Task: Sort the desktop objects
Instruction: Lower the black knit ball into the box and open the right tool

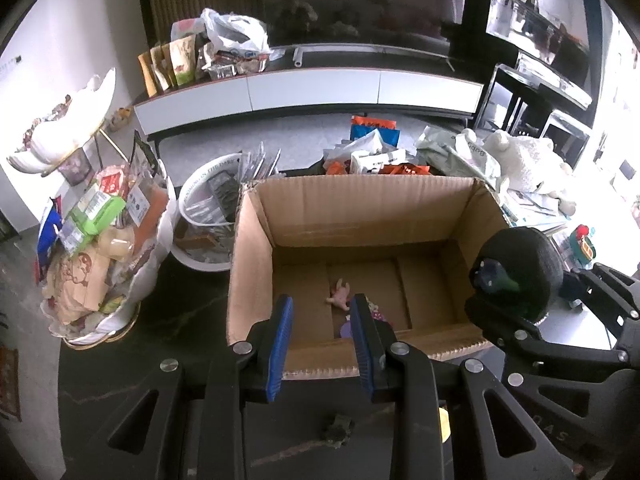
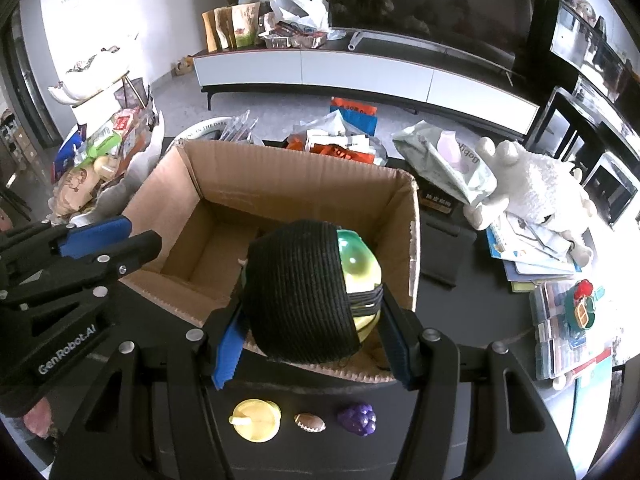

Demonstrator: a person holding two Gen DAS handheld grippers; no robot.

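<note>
Right claw (image 2: 312, 332) clenched on black-wrapped green ball (image 2: 304, 292) at center frame above cardboard box (image 2: 208, 184); left claw (image 1: 322, 344) released, empty.

Both wrist views close above shared cardboard box (image 1: 360, 216).

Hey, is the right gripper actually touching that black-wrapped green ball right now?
Touching. The right wrist view shows the right gripper closed on the ball, both fingers pressed against its sides above the cardboard box.
</note>
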